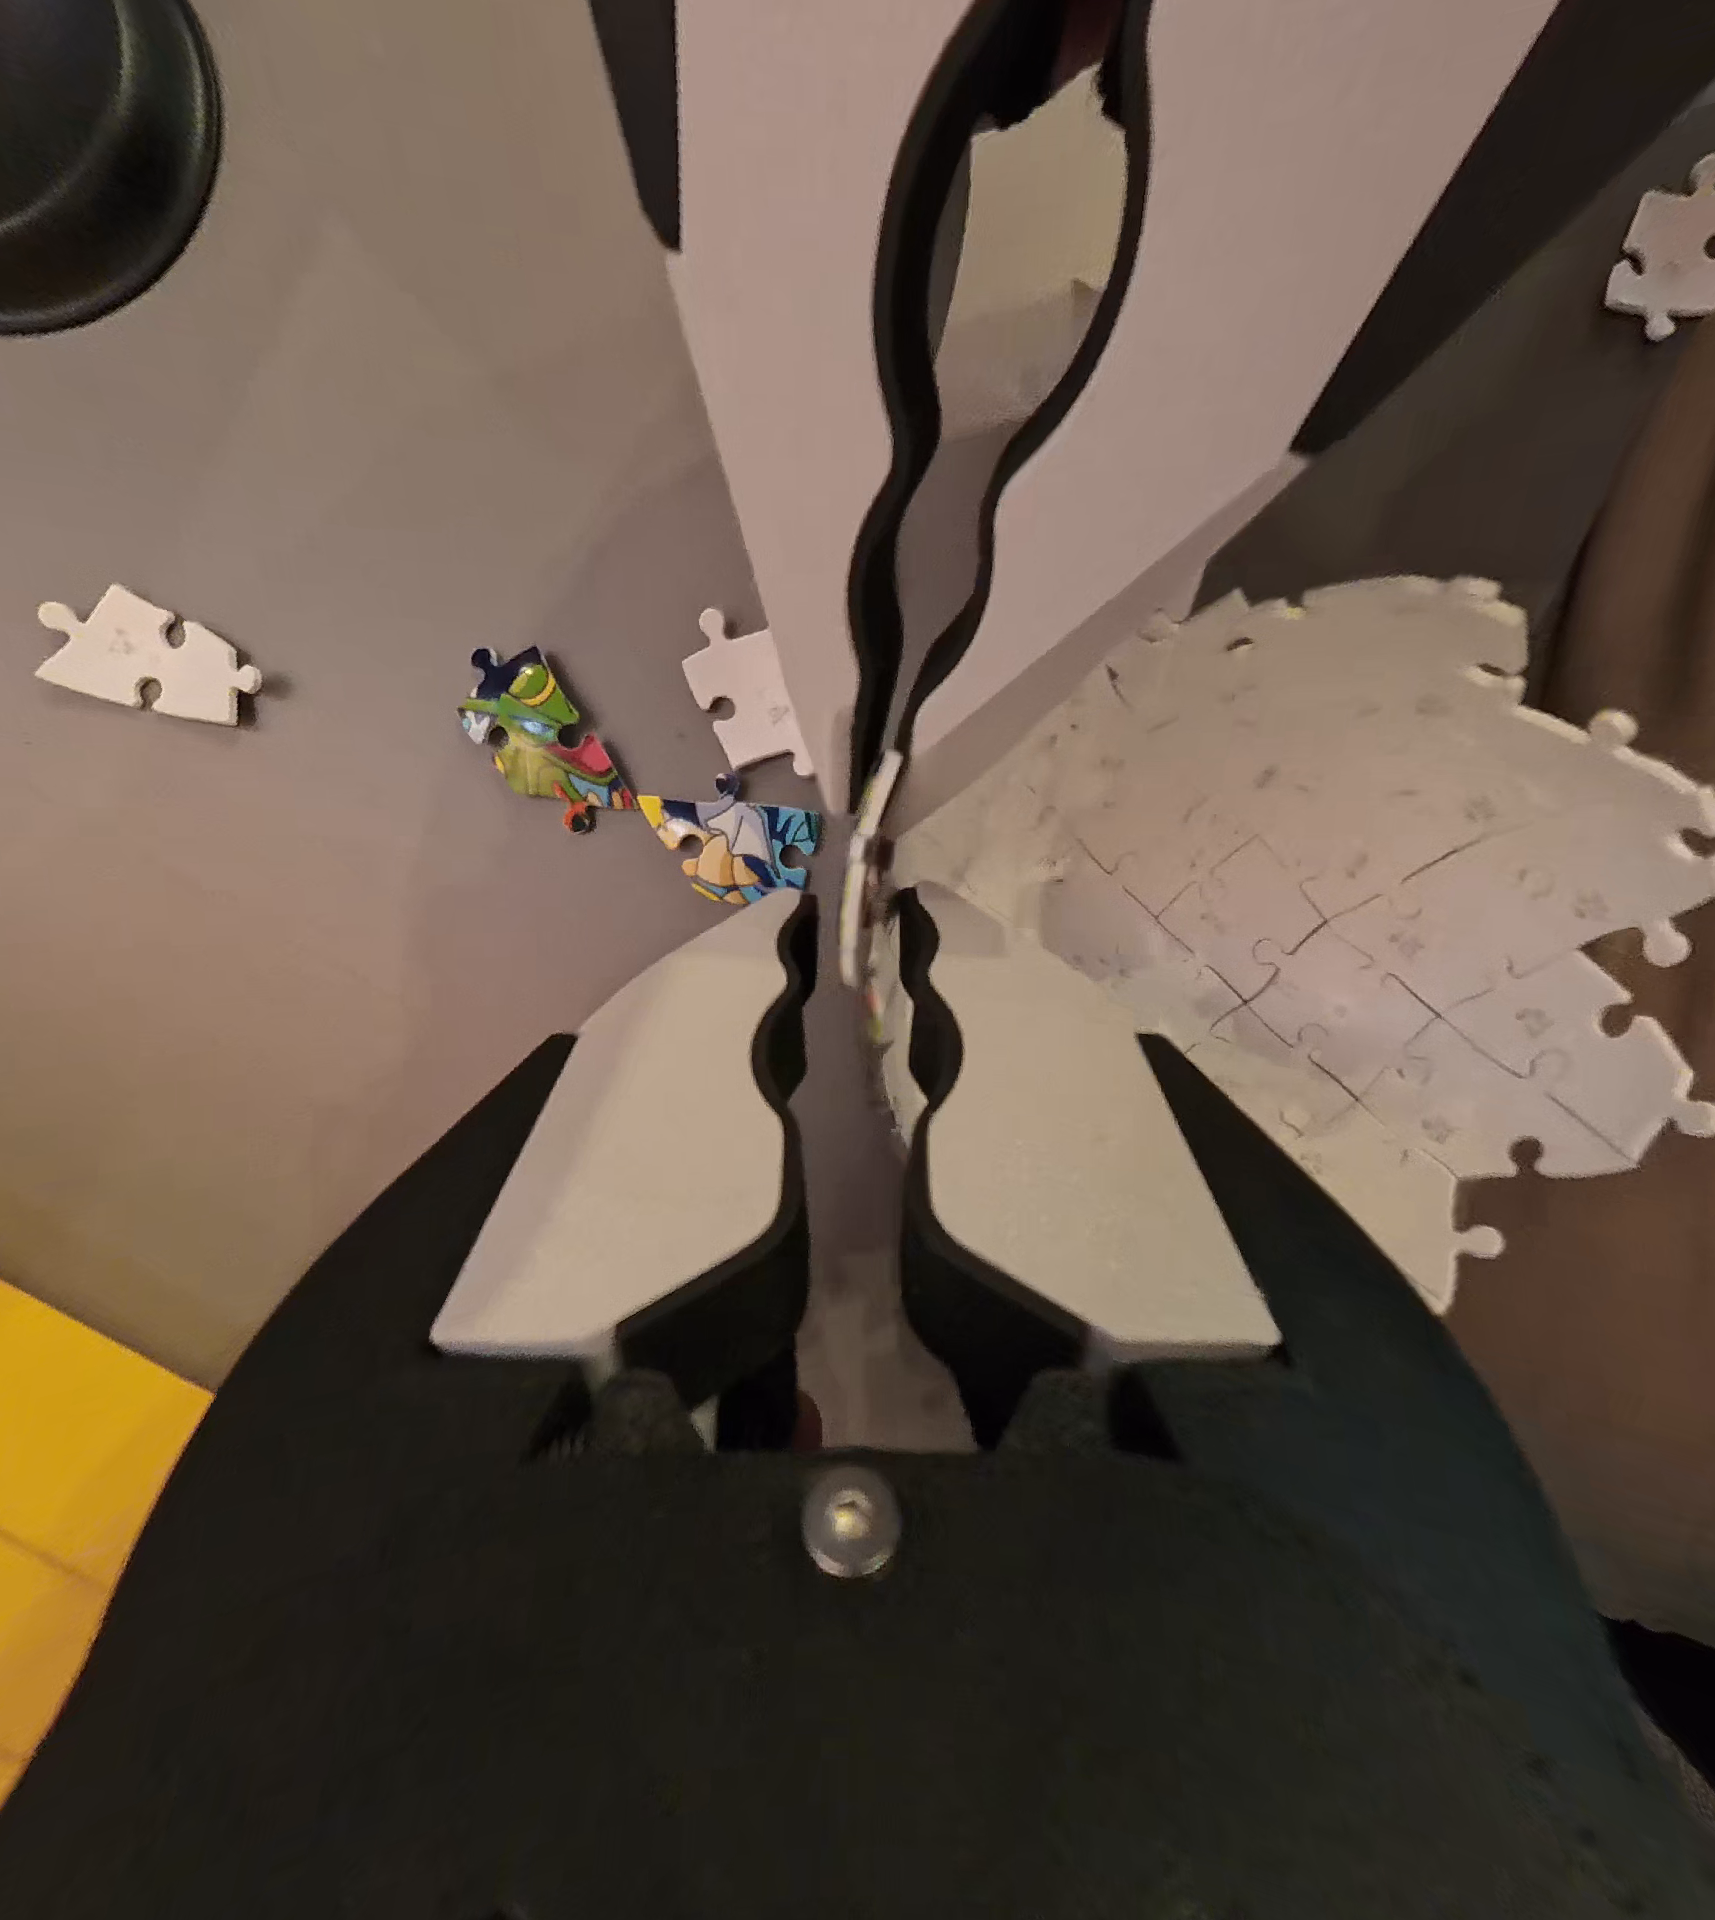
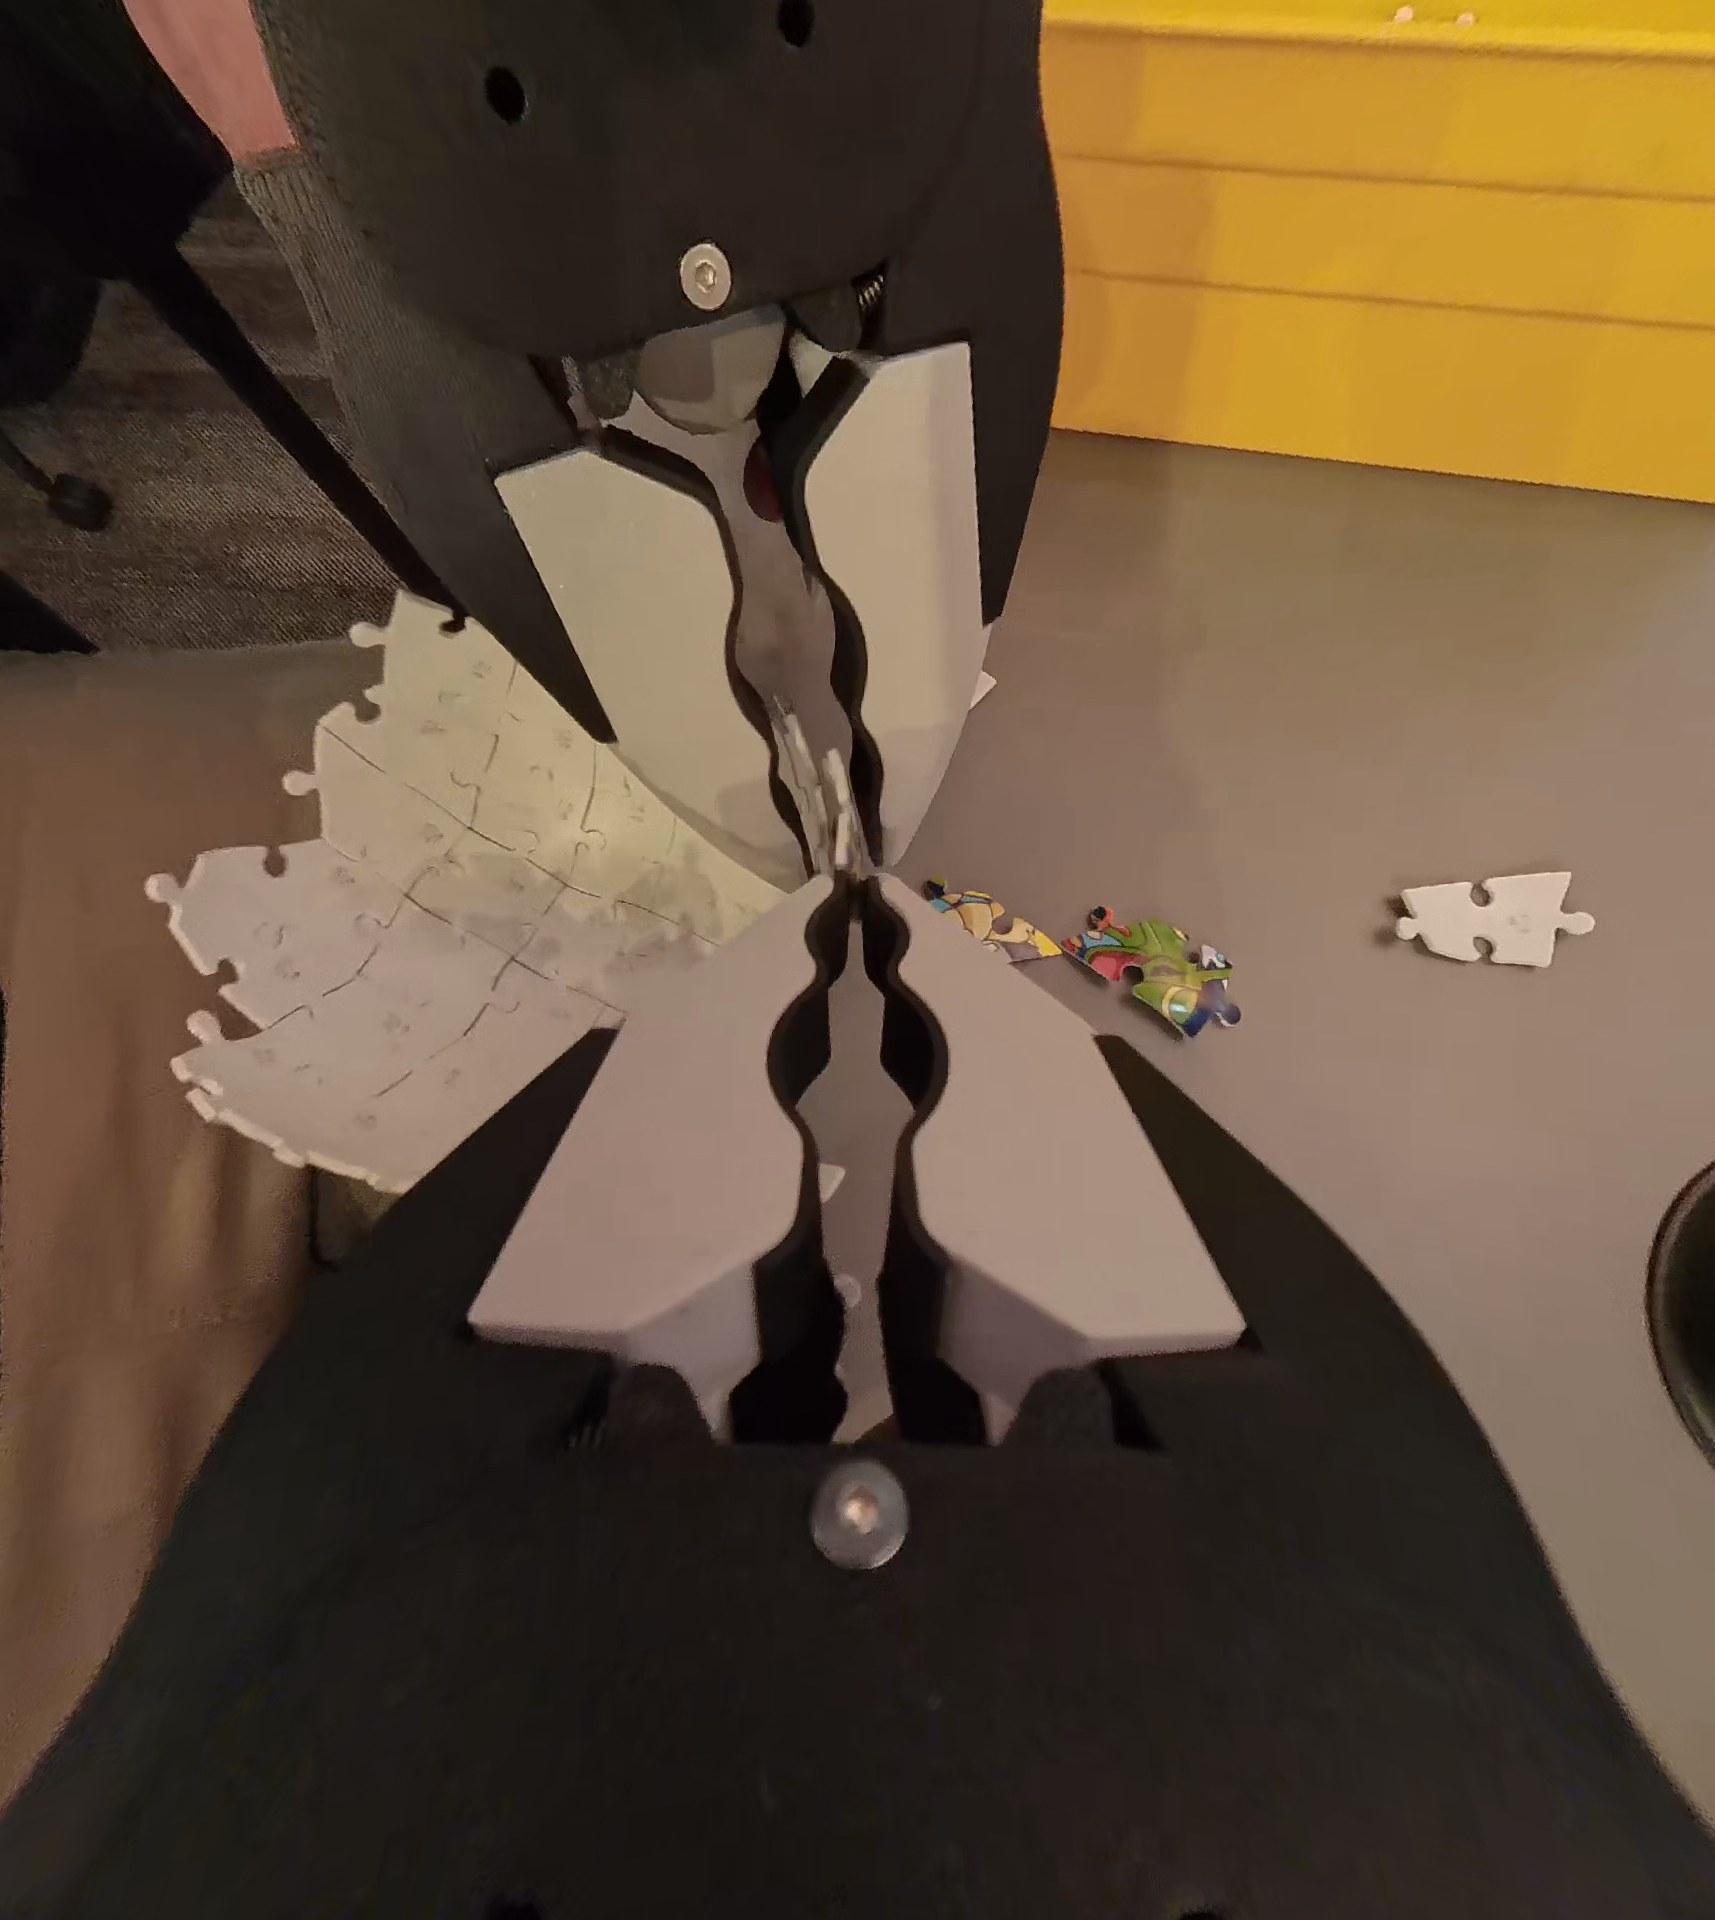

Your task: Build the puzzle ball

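The puzzle ball [image 1: 1352, 883] is partly built: a curved shell of joined pieces, blank side showing, fills centre right of the left wrist view, while the left gripper [image 1: 858, 914] and right gripper [image 2: 848, 883] meet tip to tip at its rim, jaws of each pinching it. At least five loose pieces [image 1: 541, 727] remain unfitted on the grey tabletop [image 1: 365, 468]. A yellow bin [image 2: 1404, 260] sits upper right of the right wrist view, and a black round object [image 1: 32, 156] upper left of the left.

Light level: dim, warm indoor cast across both views.
Shadows: soft, short beneath the loose puzzle pieces [image 1: 146, 668].
Glare: faint sheen on the grey table [image 2: 1352, 727].
Focus: table mid-distance sharpest; near gripper bodies soft.
Blur: slight smear at fingertips.
Distortion: strong wide-angle bowing at frame edges.
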A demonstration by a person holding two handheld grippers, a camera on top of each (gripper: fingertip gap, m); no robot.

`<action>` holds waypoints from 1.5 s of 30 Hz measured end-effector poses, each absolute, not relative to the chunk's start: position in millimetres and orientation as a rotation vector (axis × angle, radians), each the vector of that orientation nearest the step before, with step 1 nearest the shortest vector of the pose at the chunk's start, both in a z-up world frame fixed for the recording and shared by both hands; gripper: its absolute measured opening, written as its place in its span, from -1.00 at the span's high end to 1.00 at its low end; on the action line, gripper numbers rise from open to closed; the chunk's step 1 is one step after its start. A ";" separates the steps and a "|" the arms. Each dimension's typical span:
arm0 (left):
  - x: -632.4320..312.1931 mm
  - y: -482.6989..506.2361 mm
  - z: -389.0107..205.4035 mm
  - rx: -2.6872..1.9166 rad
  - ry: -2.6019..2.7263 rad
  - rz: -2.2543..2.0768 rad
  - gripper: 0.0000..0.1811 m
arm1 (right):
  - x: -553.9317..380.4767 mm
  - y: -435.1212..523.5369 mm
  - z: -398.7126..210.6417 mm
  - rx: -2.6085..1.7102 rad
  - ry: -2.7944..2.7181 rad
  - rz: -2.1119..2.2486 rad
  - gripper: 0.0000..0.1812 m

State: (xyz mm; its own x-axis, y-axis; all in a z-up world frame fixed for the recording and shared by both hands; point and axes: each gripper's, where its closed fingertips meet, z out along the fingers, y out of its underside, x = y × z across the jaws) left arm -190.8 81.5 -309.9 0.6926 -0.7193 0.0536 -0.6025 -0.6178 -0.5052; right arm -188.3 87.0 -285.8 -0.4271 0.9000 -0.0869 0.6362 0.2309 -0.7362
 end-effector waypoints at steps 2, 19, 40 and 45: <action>-192.0 80.1 -308.9 -2.448 1.005 -0.358 0.77 | -185.7 86.7 -284.1 -1.424 -2.165 1.019 1.00; -180.2 82.8 -314.2 -2.398 1.024 -0.405 0.89 | -177.9 94.1 -274.8 -1.430 -2.223 0.836 1.00; -173.9 86.7 -321.3 -2.367 1.094 -0.414 0.91 | -169.1 92.7 -284.9 -1.386 -2.387 0.636 1.00; -173.5 87.5 -321.2 -2.362 1.093 -0.423 0.91 | -172.6 93.2 -285.2 -1.378 -2.368 0.613 1.00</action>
State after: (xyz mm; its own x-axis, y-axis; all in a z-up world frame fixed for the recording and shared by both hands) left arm -173.5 87.5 -321.2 0.6293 -0.7741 0.0690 -0.6188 -0.5527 -0.5582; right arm -172.6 93.2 -285.2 -0.4763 0.8767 0.0681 0.7335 0.4388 -0.5191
